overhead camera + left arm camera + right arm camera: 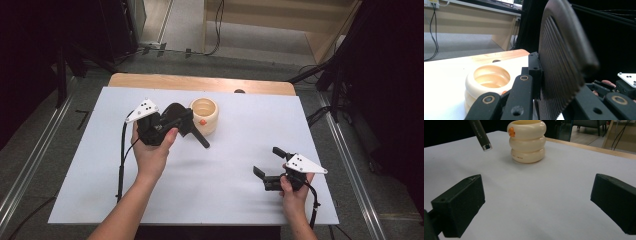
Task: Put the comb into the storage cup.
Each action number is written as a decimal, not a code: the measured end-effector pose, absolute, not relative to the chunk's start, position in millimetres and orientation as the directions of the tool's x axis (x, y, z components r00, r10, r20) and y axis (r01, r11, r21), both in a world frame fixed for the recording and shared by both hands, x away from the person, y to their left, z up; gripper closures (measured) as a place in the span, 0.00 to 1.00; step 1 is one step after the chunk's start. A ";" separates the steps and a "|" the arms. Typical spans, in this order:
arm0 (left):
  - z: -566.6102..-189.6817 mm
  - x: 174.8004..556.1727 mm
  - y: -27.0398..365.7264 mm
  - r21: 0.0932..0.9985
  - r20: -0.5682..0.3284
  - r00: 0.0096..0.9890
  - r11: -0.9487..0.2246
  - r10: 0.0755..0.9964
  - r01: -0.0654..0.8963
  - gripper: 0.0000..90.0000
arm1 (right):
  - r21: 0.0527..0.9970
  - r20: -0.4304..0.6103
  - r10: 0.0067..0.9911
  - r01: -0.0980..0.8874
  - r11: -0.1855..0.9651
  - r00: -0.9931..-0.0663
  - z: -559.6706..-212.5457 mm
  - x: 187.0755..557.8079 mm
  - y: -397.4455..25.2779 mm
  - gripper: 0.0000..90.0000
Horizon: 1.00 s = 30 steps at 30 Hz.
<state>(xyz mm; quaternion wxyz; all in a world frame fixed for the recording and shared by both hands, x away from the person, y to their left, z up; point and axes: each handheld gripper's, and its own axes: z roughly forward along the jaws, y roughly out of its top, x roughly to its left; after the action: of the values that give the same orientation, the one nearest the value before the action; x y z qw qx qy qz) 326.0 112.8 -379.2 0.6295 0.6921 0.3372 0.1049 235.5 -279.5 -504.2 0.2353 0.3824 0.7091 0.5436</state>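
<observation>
My left gripper [181,120] is shut on a black tool [200,137] that has a broad ribbed head and a long straight handle. In the left gripper view the ribbed head [564,57] stands upright between the jaws. The handle slants down to the right, and its end [480,133] hangs above the table. A cream cup [204,115] shaped like three stacked rings, with a small orange spot, stands just behind the tool. It is seen open-topped in the left gripper view [490,77]. My right gripper [267,161] rests open at the near right, holding nothing [536,202], and faces the cup [527,141].
A white sheet [230,150] covers the table, with a strip of bare wood [200,82] along the far edge. Cables trail from both grippers toward the near edge. Metal rails and dark stands flank the table on the floor.
</observation>
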 end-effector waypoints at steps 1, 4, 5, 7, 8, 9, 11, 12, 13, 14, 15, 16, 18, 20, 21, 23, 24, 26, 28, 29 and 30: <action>-378.5 326.7 113.0 0.943 -0.277 0.753 0.018 0.597 0.333 0.94 | 0.951 0.077 0.801 0.284 0.119 -0.594 -504.6 235.0 -281.6 0.00; -375.7 328.7 113.7 0.945 -0.275 0.755 0.022 0.595 0.327 0.94 | 0.950 0.079 0.806 0.289 0.118 -0.587 -505.6 232.4 -287.4 0.00; -374.8 329.3 113.9 0.945 -0.277 0.757 0.025 0.592 0.326 0.94 | 0.949 0.083 0.806 0.292 0.115 -0.586 -506.0 231.5 -289.4 0.00; -372.8 330.5 114.2 0.946 -0.275 0.758 0.025 0.592 0.324 0.94 | 0.949 0.082 0.811 0.294 0.113 -0.579 -507.2 230.1 -293.8 0.00; -371.9 331.0 114.4 0.947 -0.273 0.757 0.025 0.593 0.322 0.94 | 0.948 0.081 0.813 0.296 0.114 -0.576 -507.7 229.3 -296.1 0.00; -371.2 331.4 114.4 0.947 -0.273 0.757 0.026 0.593 0.321 0.94 | 0.948 0.082 0.815 0.298 0.114 -0.573 -508.1 228.5 -297.9 0.00; -370.4 332.6 114.6 0.947 -0.271 0.757 0.025 0.594 0.319 0.94 | 0.946 0.083 0.819 0.303 0.115 -0.568 -509.1 226.8 -301.2 0.00; -370.2 333.3 114.5 0.948 -0.270 0.757 0.025 0.594 0.318 0.94 | 0.946 0.082 0.821 0.305 0.115 -0.566 -509.8 226.1 -302.6 0.00; -369.8 333.9 114.4 0.947 -0.270 0.757 0.024 0.595 0.319 0.94 | 0.945 0.078 0.820 0.303 0.120 -0.568 -510.3 225.7 -304.2 0.00; -369.5 334.8 114.3 0.948 -0.269 0.756 0.024 0.597 0.318 0.94 | 0.944 0.080 0.822 0.307 0.118 -0.564 -510.7 224.8 -305.8 0.00; -369.1 335.7 114.4 0.947 -0.270 0.758 0.024 0.594 0.319 0.94 | 0.945 0.083 0.824 0.307 0.113 -0.561 -511.0 224.1 -307.5 0.00; -368.8 336.6 114.2 0.948 -0.270 0.758 0.025 0.594 0.318 0.94 | 0.945 0.083 0.826 0.307 0.112 -0.557 -511.0 223.3 -309.3 0.00; -367.6 337.9 114.1 0.948 -0.268 0.758 0.021 0.595 0.319 0.94 | 0.945 0.082 0.829 0.307 0.111 -0.553 -510.9 221.8 -313.1 0.00; -366.5 339.4 113.6 0.948 -0.268 0.760 0.021 0.593 0.318 0.94 | 0.945 0.084 0.832 0.308 0.107 -0.548 -511.1 220.2 -316.3 0.00; -365.9 340.2 113.2 0.949 -0.266 0.759 0.022 0.594 0.316 0.94 | 0.945 0.085 0.833 0.311 0.107 -0.547 -511.2 219.3 -317.8 0.00; -364.9 341.6 113.0 0.949 -0.268 0.759 0.024 0.594 0.316 0.94 | 0.944 0.086 0.836 0.313 0.106 -0.542 -511.7 218.0 -320.5 0.00; -364.7 342.4 112.8 0.949 -0.269 0.760 0.027 0.592 0.314 0.94 | 0.944 0.085 0.836 0.311 0.106 -0.542 -511.8 217.4 -321.9 0.00; -363.9 343.6 112.5 0.949 -0.266 0.760 0.023 0.593 0.314 0.94 | 0.943 0.085 0.839 0.315 0.106 -0.538 -511.7 215.9 -324.4 0.00; -363.3 344.9 112.3 0.949 -0.266 0.761 0.023 0.592 0.313 0.94 | 0.944 0.087 0.840 0.314 0.102 -0.536 -511.7 214.9 -326.5 0.00; -363.0 345.8 112.3 0.950 -0.265 0.761 0.025 0.591 0.312 0.94 | 0.943 0.086 0.841 0.315 0.104 -0.534 -512.0 214.3 -327.7 0.00; -362.7 346.5 112.4 0.949 -0.270 0.759 0.030 0.592 0.314 0.94 | 0.943 0.086 0.842 0.315 0.104 -0.533 -512.2 213.8 -328.9 0.00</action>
<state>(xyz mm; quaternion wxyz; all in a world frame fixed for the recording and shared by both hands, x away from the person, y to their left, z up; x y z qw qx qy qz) 346.5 112.4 -362.7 0.6375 0.6879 0.3294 0.1089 213.8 -328.9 -512.2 0.2500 0.4133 0.6995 0.5267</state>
